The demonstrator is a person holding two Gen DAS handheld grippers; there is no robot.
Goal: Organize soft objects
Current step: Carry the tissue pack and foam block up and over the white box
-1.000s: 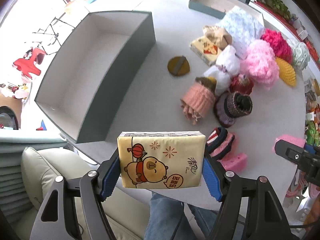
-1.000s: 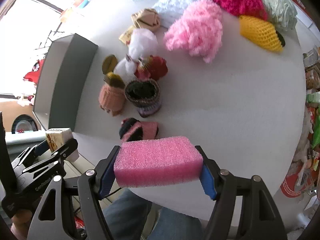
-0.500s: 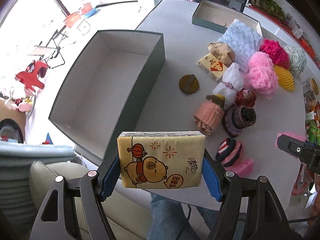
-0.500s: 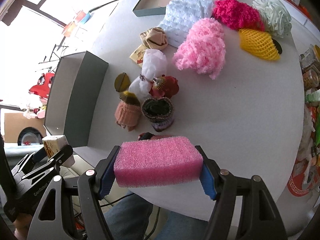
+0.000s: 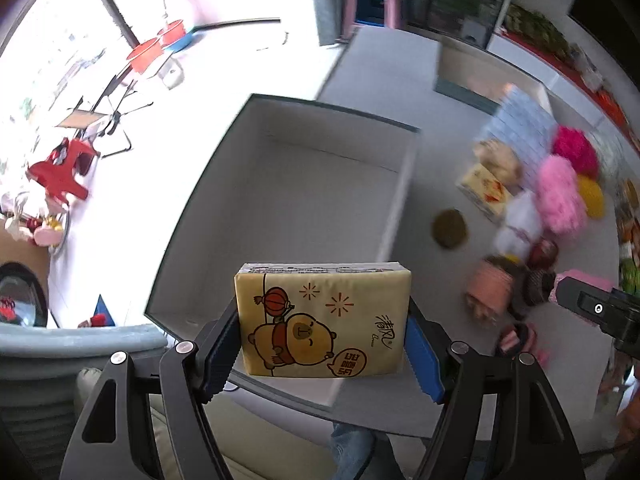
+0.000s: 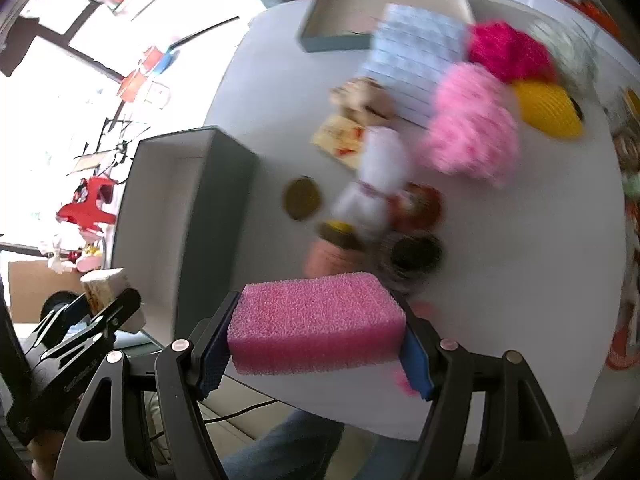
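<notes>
Two tongs, both mine, both loaded. Round white table (image 6: 520, 280) under everything. Big grey box (image 5: 312, 208) at table edge, open, hollow. My left tongs (image 5: 324, 344) pinch yellow tissue pack (image 5: 324, 320) over box near end; bear cartoon, lantern, Chinese print, unreadable to me. My right tongs (image 6: 316, 340) pinch pink sponge (image 6: 316, 328) above table, beside box; no label.

The grey box (image 5: 304, 208) at the bench's (image 6: 500, 320) left edge stands open with its white floor bare. Between its right wall and the brown disc (image 5: 449, 228) runs a clear strip. Beyond that, the soft pile (image 6: 472, 136) crowds the bench's far right side.
</notes>
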